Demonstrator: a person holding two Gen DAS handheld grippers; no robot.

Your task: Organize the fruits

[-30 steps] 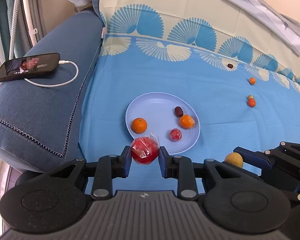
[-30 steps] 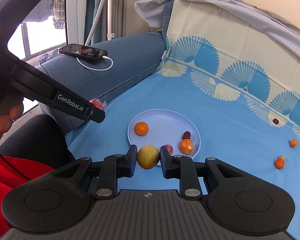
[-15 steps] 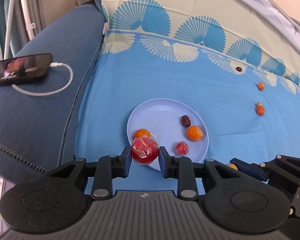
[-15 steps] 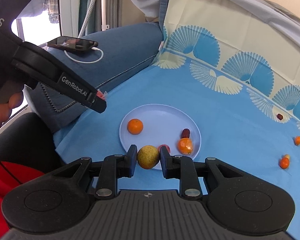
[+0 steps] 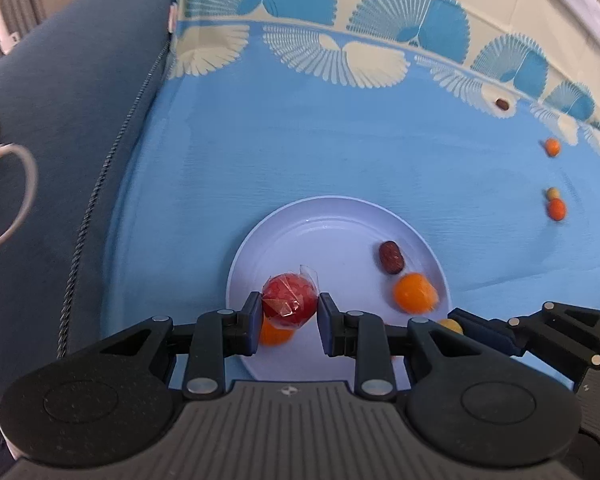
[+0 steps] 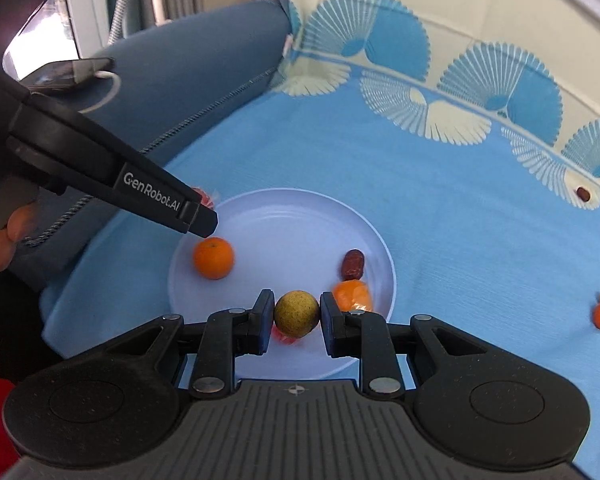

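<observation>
— Two grippers, both loaded? 
— Yes. Left gripper (image 5: 289,312) clamped on a red fruit in clear wrap (image 5: 289,300), held over the near-left part of the pale plate (image 5: 320,220). Right gripper (image 6: 296,315) clamped on a yellow-green round fruit (image 6: 296,313), over the plate's near edge.
— On the plate? 
— An orange (image 6: 213,258) at left, a dark red date (image 6: 353,262), a wrapped orange (image 6: 352,295) beside it.
— Beyond it? 
— Blue fan-print cloth (image 5: 260,168); well right, two small orange fruits (image 5: 556,209) (image 5: 552,146) and a date (image 5: 502,103). Phone (image 6: 66,72) on the sofa arm.
</observation>
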